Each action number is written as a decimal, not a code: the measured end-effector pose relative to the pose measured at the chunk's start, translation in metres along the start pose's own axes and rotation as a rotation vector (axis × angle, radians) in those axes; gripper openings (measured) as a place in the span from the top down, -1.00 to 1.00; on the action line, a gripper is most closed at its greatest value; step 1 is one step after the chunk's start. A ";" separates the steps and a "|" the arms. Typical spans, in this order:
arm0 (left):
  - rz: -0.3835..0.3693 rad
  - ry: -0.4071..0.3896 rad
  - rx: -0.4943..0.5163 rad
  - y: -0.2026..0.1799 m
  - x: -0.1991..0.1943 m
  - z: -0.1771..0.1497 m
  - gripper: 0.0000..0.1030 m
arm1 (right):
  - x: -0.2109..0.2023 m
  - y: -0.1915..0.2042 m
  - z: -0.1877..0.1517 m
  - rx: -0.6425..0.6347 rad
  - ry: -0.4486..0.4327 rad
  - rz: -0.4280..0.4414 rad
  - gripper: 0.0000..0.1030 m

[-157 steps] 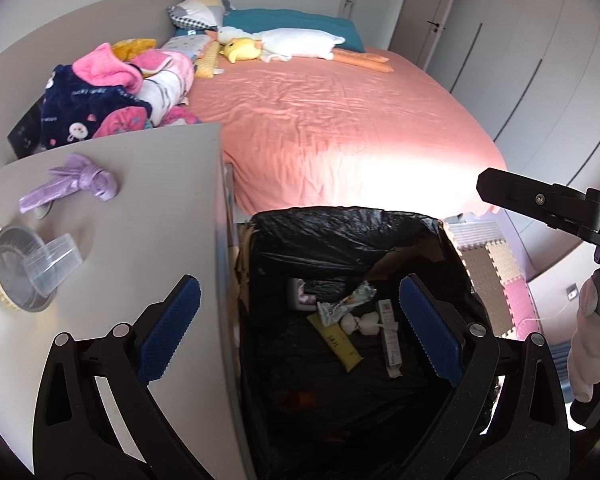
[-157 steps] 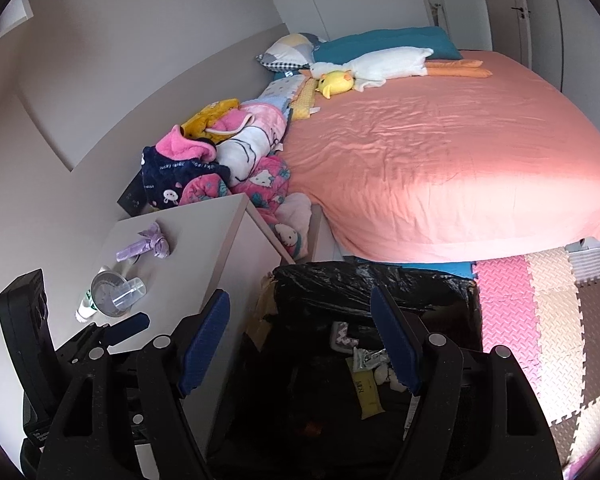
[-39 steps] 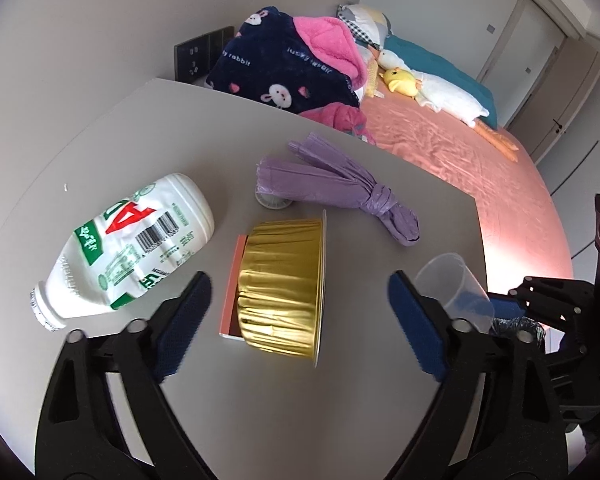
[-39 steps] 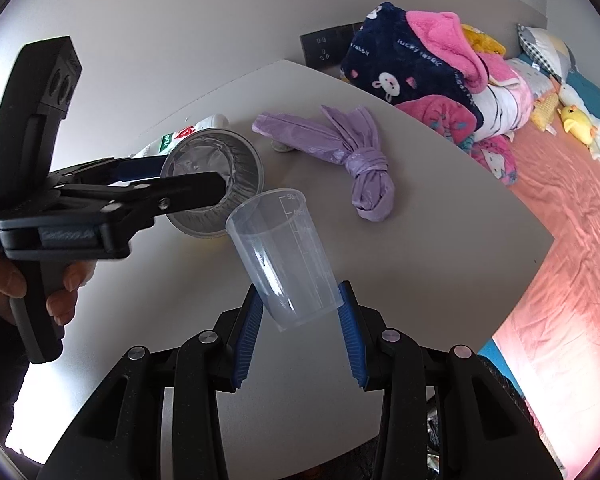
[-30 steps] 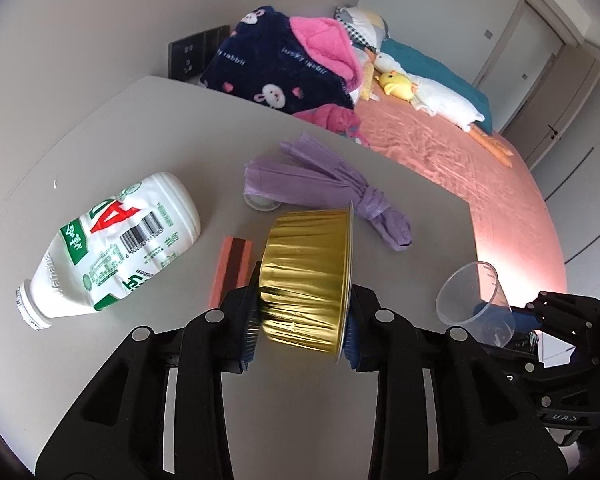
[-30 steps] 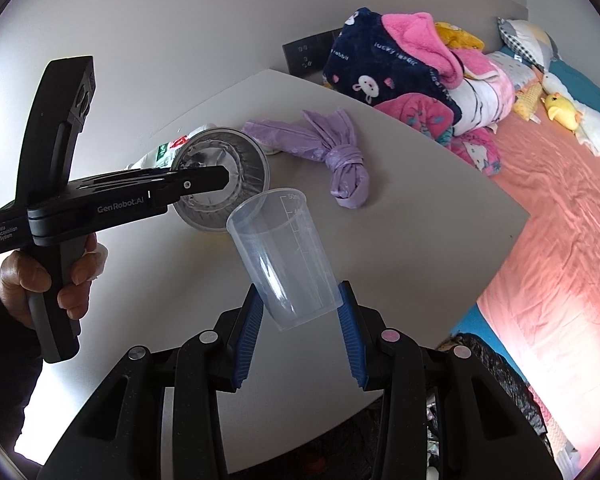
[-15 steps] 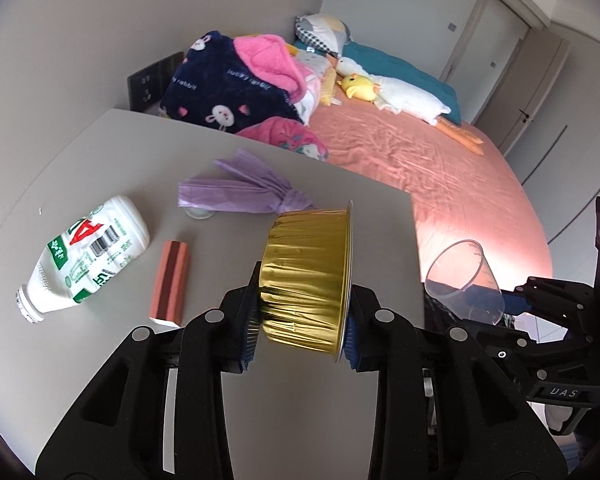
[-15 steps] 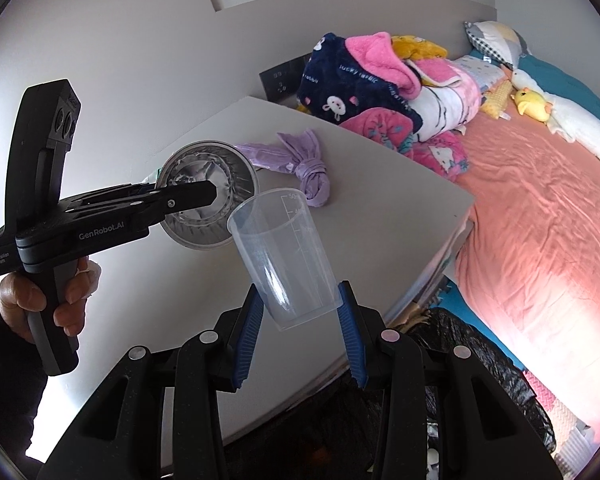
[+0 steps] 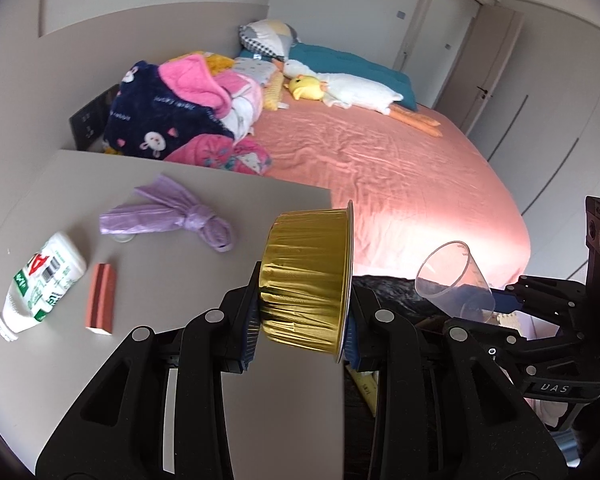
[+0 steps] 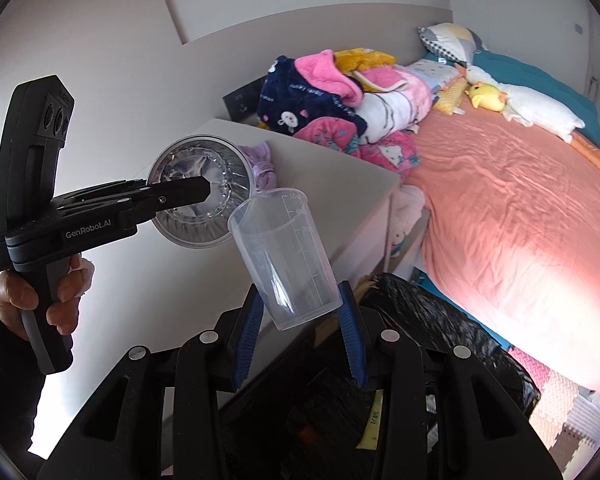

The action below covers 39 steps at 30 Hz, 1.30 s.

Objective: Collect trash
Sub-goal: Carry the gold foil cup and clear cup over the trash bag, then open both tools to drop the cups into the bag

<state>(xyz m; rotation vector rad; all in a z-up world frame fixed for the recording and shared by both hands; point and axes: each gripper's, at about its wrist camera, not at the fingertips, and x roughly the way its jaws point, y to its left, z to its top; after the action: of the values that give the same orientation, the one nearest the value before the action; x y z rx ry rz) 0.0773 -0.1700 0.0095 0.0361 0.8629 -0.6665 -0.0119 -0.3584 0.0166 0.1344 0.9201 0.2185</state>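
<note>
My left gripper [image 9: 302, 326] is shut on a gold foil cup [image 9: 308, 276], held on its side above the grey table's [image 9: 172, 276] right edge. The same foil cup [image 10: 204, 196] shows its silver inside in the right wrist view, clamped in the left gripper [image 10: 204, 192], which a hand holds. My right gripper [image 10: 302, 332] is shut on the base of a clear plastic measuring cup [image 10: 286, 256], above the black-lined trash bin [image 10: 432, 320]. That clear cup [image 9: 452, 284] and the right gripper [image 9: 496, 304] appear at the right of the left wrist view.
On the table lie a white drink bottle [image 9: 40, 280], a reddish-brown bar [image 9: 100, 300] and a knotted purple bag [image 9: 172, 216]. A pink bed [image 9: 400, 160] with heaped clothes [image 9: 180, 112] and a plush toy lies beyond. Foam floor mats [image 10: 560, 408] sit right of the bin.
Both grippers have carried their cups up and to the right, from over the table toward its edge and the bin. The bottle, bar and purple bag have stayed put.
</note>
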 end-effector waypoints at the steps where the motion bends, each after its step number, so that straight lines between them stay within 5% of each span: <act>1: -0.007 0.001 0.009 -0.006 0.000 0.000 0.36 | -0.004 -0.004 -0.003 0.009 -0.004 -0.009 0.23; 30: -0.201 0.043 0.220 -0.131 0.023 -0.003 0.36 | -0.086 -0.076 -0.072 0.203 -0.076 -0.182 0.30; 34: -0.222 0.064 0.249 -0.142 0.026 -0.006 0.36 | -0.091 -0.080 -0.080 0.227 -0.076 -0.174 0.58; 36: -0.232 0.123 0.272 -0.147 0.034 -0.010 0.12 | -0.091 -0.082 -0.083 0.242 -0.063 -0.169 0.55; 37: -0.208 0.136 0.277 -0.149 0.036 -0.012 -0.57 | -0.093 -0.081 -0.085 0.244 -0.063 -0.180 0.30; 38: -0.181 0.126 0.273 -0.150 0.036 -0.014 -0.87 | -0.095 -0.081 -0.087 0.243 -0.079 -0.204 0.08; 39: -0.188 0.110 0.268 -0.149 0.034 -0.015 -0.87 | -0.097 -0.080 -0.088 0.245 -0.092 -0.216 0.03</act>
<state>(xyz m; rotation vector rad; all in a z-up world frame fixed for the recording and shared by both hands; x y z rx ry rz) -0.0001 -0.3027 0.0101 0.2366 0.8839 -0.9605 -0.1288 -0.4573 0.0224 0.2673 0.8606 -0.1006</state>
